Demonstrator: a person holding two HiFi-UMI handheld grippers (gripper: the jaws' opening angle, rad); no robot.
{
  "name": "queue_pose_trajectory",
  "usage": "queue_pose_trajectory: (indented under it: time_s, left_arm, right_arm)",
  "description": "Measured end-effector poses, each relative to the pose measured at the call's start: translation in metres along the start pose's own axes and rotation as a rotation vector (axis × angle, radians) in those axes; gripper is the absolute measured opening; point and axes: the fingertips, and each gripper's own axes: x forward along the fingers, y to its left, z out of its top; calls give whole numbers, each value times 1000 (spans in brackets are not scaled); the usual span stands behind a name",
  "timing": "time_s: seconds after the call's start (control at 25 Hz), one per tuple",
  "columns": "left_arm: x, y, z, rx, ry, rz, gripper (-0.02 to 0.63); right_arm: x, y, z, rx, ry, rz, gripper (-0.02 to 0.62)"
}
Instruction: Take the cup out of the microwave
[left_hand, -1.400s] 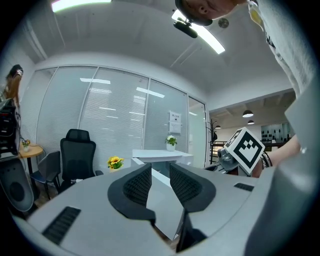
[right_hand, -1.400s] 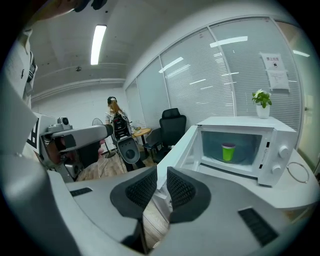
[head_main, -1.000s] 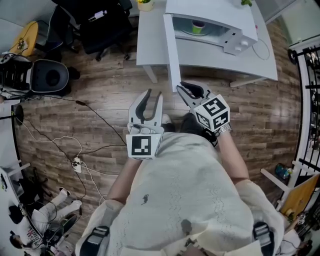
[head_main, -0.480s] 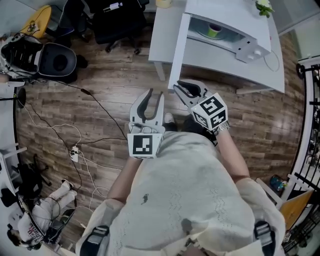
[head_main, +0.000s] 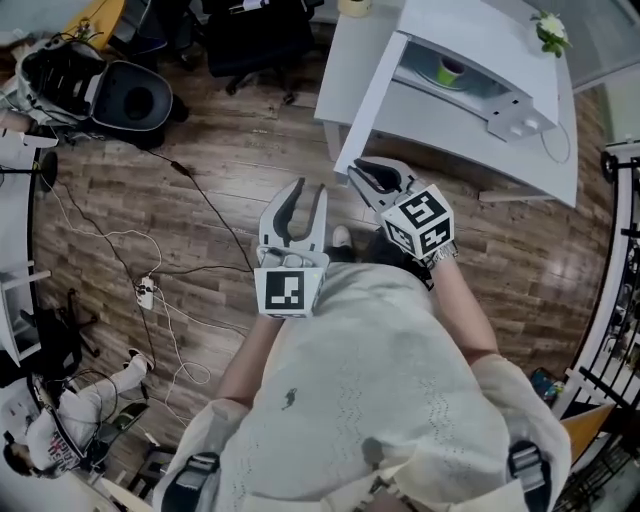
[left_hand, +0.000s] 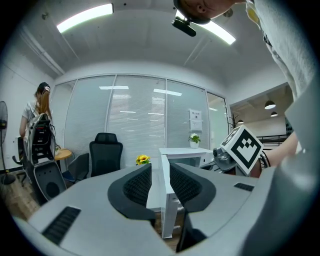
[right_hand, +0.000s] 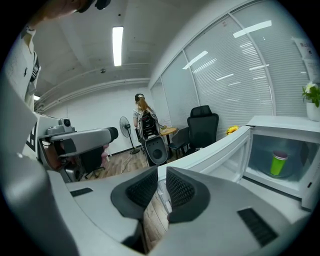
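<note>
Green cylindrical cup (head_main: 451, 71): it stands upright inside the open white box-shaped microwave (head_main: 480, 35), ahead of both grippers and to their right, well apart from them. In the right gripper view the cup (right_hand: 278, 164) shows to the right of the jaws, in the lit cavity of the microwave (right_hand: 280, 127).

Left to right, head view:
- **Thin black and white cables** (head_main: 130, 260) trail over the brown wood-plank floor (head_main: 230, 170), to the left of the left gripper.
- **Black office chair** (head_main: 255, 35) stands ahead of the left gripper, well apart from it.
- **Left gripper** (head_main: 308, 190), grey with black ribbed pads and a marker cube, points forward over the floor. In its own view the left gripper (left_hand: 160, 172) has its jaws a narrow gap apart, with nothing between them.
- **Right gripper** (head_main: 358, 170), of the same build, sits just beside the left one and is angled towards the white microwave door (head_main: 370, 95), which is swung open. Its tips are near the door's lower edge but apart from it. In its own view the right gripper (right_hand: 161, 177) has its jaws a slim gap apart and empty; they have just been closing a little.
- **White rectangular table** (head_main: 440, 125) carries the microwave, ahead and to the right of the right gripper.
- **Small potted plant with white flowers** (head_main: 550, 30) stands at the far right of the microwave.
</note>
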Motion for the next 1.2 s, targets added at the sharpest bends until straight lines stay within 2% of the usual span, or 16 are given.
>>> queue_pose_trajectory:
  time_s: [0.48,0.68,1.08,1.2]
  left_arm:
    - [-15,24,-1,-34,-4,87,121]
    - [-18,27,0,-25,-2,103,121]
    - [-6,11,7,-27,3,80,121]
    - [3,-4,8,-22,3,59,121]
  right_arm:
    - [24,10,6,-32,8,38,51]
    - [28,11,8,-47,7,48,51]
    - [11,6,19,-64,-22,30,71]
    - [-7,-11,22,-58,-44,-4,50]
